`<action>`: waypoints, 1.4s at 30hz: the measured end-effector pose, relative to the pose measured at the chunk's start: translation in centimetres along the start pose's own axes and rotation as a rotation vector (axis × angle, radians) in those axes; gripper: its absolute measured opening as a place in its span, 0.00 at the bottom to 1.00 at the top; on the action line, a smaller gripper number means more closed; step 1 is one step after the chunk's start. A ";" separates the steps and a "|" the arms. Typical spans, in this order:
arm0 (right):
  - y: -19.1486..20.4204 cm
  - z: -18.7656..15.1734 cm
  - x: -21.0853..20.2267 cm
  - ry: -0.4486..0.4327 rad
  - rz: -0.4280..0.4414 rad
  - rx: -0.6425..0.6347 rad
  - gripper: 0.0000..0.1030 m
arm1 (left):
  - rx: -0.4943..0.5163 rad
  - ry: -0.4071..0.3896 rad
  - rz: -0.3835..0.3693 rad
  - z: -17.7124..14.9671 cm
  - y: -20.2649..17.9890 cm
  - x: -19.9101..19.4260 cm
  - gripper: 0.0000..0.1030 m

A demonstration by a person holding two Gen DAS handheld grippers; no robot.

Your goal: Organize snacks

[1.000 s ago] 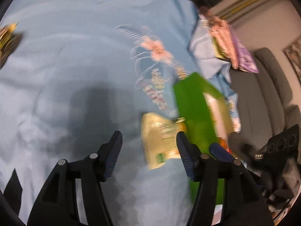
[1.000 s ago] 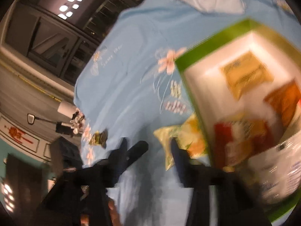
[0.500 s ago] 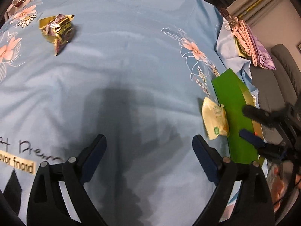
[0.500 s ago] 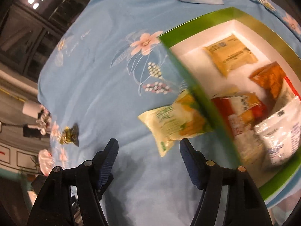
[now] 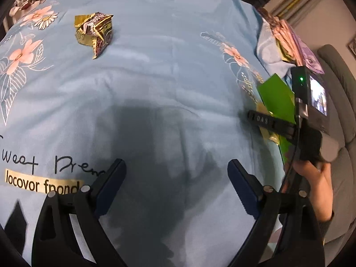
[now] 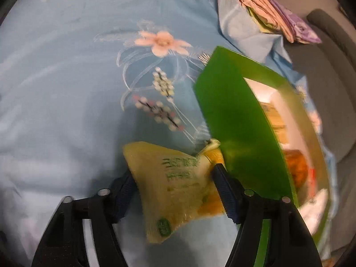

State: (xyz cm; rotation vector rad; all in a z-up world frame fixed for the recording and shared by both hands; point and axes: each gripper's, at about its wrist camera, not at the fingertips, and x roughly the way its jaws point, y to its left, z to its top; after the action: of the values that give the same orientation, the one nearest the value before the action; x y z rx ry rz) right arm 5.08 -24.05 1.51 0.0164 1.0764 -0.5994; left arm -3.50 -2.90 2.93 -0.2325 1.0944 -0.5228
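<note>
**Yellow packet: grasp to be confirmed before lift**

Left gripper: fingers wide apart, nothing held; gold wrapper well ahead on the bedspread. Right gripper: fingers straddle the yellow packet, lying against the green box; firm contact is advised before lifting.

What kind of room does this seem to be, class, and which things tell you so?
Probably a bedroom or living room at home: a blue floral bedsheet covers the surface, folded fabrics are piled at its far edge, and a grey sofa stands beside it.
</note>
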 end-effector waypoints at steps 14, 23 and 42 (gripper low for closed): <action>3.4 0.0 -6.8 -0.080 0.565 -0.030 0.31 | -0.036 0.008 -0.028 -1.0 2.5 -1.8 0.90; 7.3 -1.2 -5.8 0.119 0.737 -0.008 0.60 | -0.048 -0.014 -0.073 -0.8 2.9 -1.8 0.94; 3.2 -2.3 -0.5 0.224 0.997 0.152 0.67 | -0.241 -0.042 -0.302 3.8 4.6 1.4 0.81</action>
State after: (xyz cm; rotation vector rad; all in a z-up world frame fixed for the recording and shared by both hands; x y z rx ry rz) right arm 4.51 -20.41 -0.04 0.7249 1.0819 0.2344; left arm 1.69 0.02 1.60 -0.6238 1.0873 -0.6510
